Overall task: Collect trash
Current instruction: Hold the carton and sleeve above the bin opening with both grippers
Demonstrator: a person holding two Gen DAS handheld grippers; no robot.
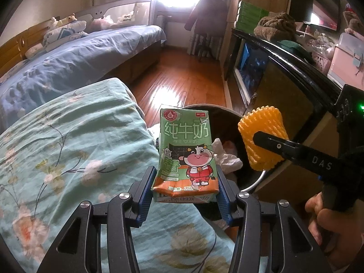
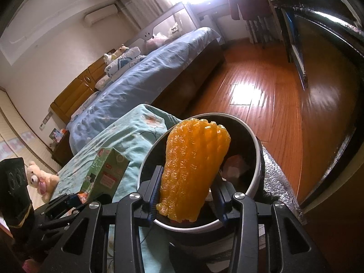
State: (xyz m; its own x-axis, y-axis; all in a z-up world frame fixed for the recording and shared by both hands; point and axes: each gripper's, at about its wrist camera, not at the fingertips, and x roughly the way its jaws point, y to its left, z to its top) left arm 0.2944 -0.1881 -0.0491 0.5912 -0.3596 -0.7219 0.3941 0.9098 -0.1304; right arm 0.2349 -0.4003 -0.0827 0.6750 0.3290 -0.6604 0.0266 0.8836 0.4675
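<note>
My left gripper (image 1: 185, 191) is shut on a small green milk carton (image 1: 185, 157) with a cartoon cow, held upright over the edge of the floral quilt. Just beyond it stands a round trash bin (image 1: 229, 118) with a pale rim and dark inside, holding crumpled white tissue (image 1: 225, 157). My right gripper (image 2: 187, 195) is shut on an orange foam fruit net (image 2: 195, 168), which hangs over the trash bin (image 2: 257, 159). In the left wrist view the foam net (image 1: 261, 136) and the right gripper (image 1: 268, 140) sit right of the carton. The milk carton (image 2: 107, 173) shows at lower left in the right wrist view.
A bed with a teal floral quilt (image 1: 68, 154) lies to the left, a second bed with a blue cover (image 1: 79, 56) behind it. A dark cabinet (image 1: 284, 86) stands to the right, wooden floor (image 2: 261, 91) beyond the bin. A person's hand (image 1: 334, 223) holds the right gripper.
</note>
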